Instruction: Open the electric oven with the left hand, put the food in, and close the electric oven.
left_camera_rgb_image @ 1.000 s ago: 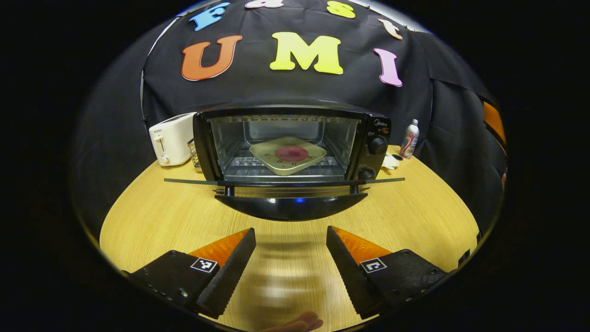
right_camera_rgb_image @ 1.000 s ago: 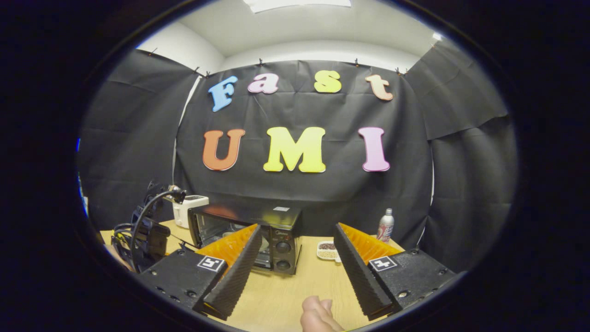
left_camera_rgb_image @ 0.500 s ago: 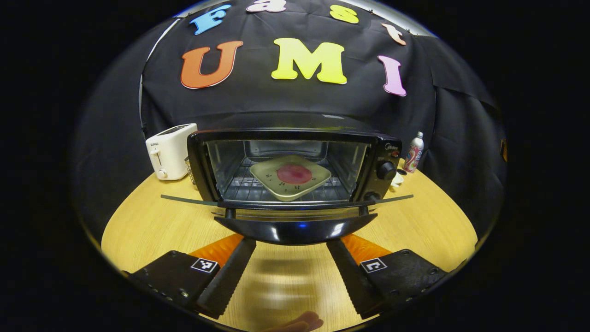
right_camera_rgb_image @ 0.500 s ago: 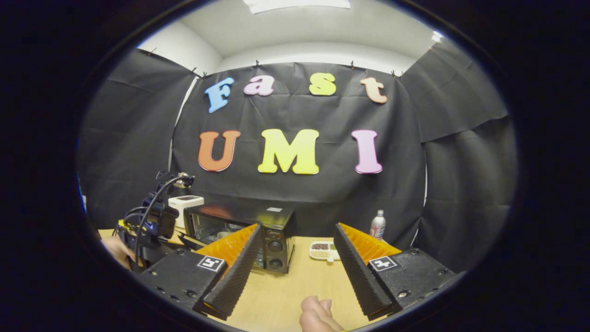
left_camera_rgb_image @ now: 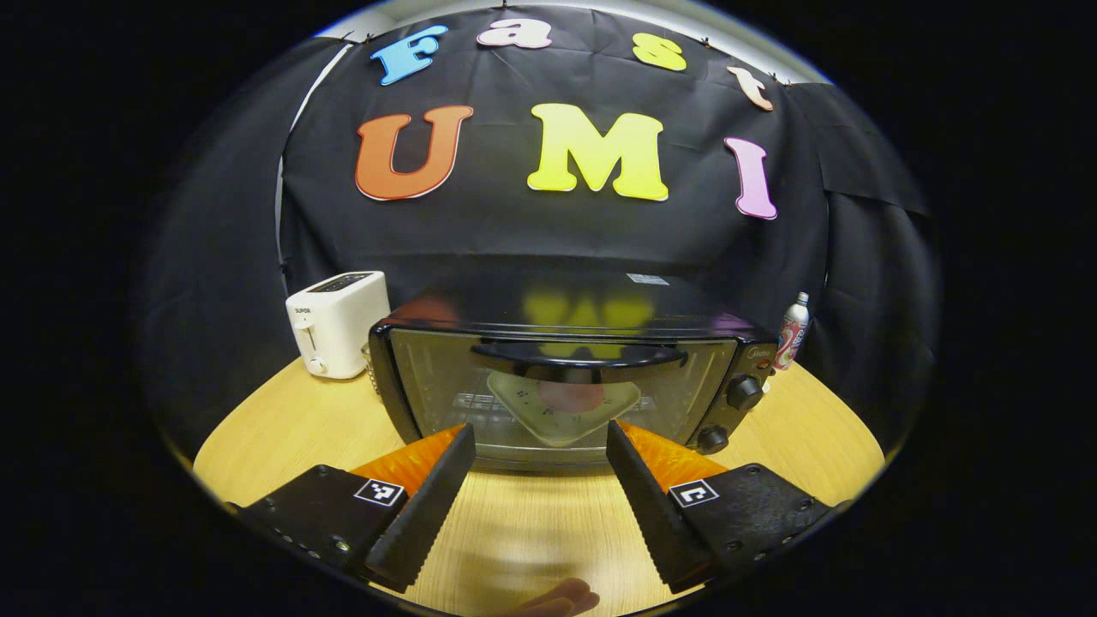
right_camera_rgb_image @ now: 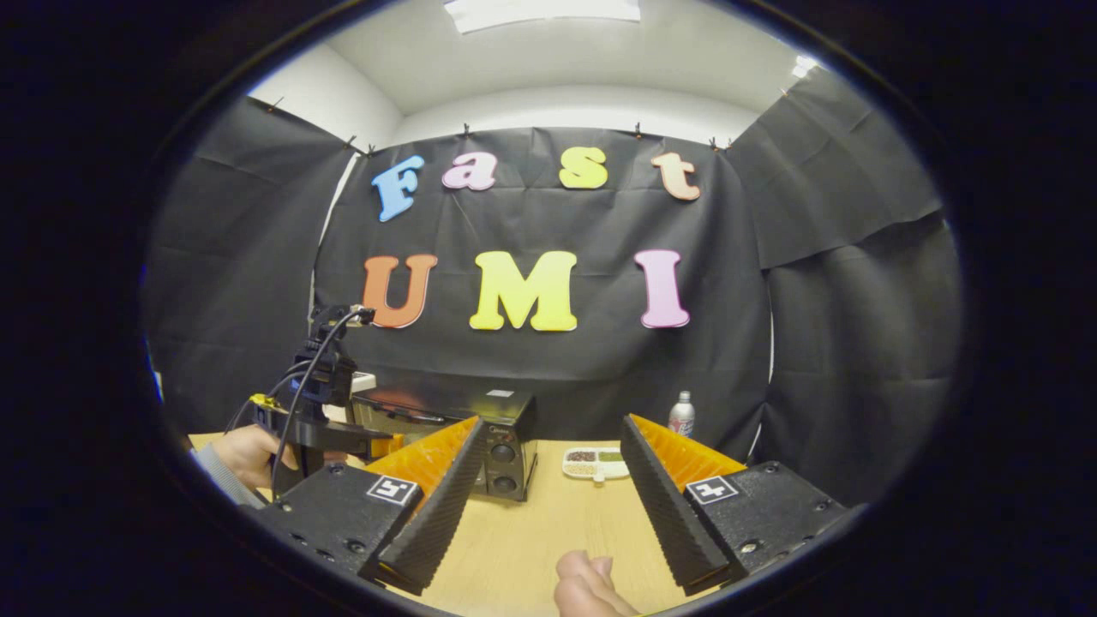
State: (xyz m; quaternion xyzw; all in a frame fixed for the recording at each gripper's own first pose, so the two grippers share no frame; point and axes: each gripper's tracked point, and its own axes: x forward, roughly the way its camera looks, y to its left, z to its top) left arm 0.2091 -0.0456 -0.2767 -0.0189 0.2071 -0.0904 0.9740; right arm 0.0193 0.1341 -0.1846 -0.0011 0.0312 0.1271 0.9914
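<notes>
The round light wooden desk holds the black electric oven near its back edge, door shut. Inside sits the pale square plate with round red food. The left gripper and right gripper both have jaws wide open, holding nothing.

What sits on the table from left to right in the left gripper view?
toaster → oven → can
</notes>
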